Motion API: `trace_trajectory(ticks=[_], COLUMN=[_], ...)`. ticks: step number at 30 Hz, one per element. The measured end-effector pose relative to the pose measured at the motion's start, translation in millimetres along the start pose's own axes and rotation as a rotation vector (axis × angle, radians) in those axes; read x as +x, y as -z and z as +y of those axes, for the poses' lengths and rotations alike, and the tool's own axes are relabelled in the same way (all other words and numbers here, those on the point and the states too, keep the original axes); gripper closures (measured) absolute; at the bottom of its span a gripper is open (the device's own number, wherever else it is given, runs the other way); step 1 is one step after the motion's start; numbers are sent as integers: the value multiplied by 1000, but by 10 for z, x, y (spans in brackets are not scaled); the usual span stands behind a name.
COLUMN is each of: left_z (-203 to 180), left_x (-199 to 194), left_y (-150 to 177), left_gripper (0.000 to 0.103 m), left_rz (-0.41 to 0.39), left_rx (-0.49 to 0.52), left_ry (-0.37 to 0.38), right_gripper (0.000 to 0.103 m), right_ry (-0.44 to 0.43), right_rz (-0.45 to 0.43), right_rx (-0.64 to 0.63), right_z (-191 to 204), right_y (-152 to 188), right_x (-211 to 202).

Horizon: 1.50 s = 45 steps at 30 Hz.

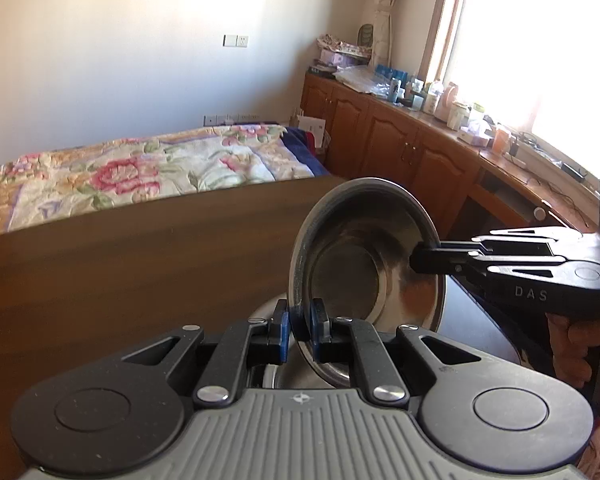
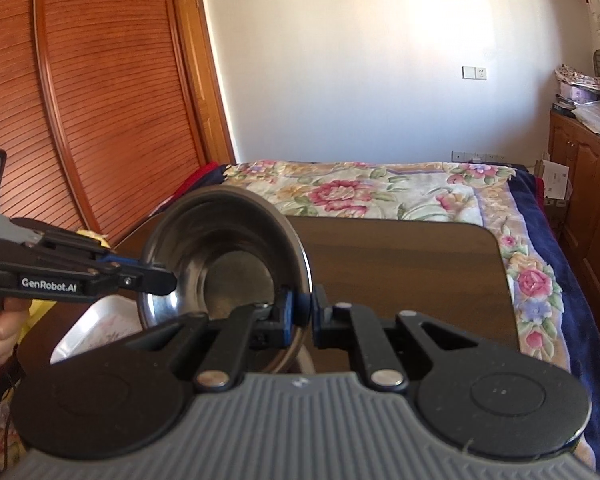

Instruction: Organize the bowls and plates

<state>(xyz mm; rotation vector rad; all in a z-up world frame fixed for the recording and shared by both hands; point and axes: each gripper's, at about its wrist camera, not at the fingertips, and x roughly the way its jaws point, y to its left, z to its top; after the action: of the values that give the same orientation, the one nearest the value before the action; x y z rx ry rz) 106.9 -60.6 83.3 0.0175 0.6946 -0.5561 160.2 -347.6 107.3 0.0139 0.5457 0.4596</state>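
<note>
Both grippers were clamped on one shiny round steel bowl (image 1: 364, 256), held tipped above the brown wooden table (image 1: 140, 264): left gripper (image 1: 299, 330), right gripper (image 2: 300, 312). It looked mid-move; next, one gripper should let go.

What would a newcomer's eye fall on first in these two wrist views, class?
First, the steel bowl, tipped on edge above the dark wooden table and pinched at opposite rims by the left gripper and the right gripper. Next, the flowered bedspread on the bed just behind the table.
</note>
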Motion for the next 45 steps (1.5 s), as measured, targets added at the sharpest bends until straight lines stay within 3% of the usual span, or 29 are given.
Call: trace_trajectory(ticks=[20, 45], left_z=[36, 26], left_x=[78, 176], left_y=[416, 487], left_gripper=[91, 90], left_rz=[66, 53], left_rx=[-17, -30], left_ry=[-11, -47], right_gripper=[92, 90], right_ry=[-25, 14], right_rz=[85, 131], right_rx=[-14, -67], right_z=[180, 247], right_y=[267, 383], right_x=[122, 265])
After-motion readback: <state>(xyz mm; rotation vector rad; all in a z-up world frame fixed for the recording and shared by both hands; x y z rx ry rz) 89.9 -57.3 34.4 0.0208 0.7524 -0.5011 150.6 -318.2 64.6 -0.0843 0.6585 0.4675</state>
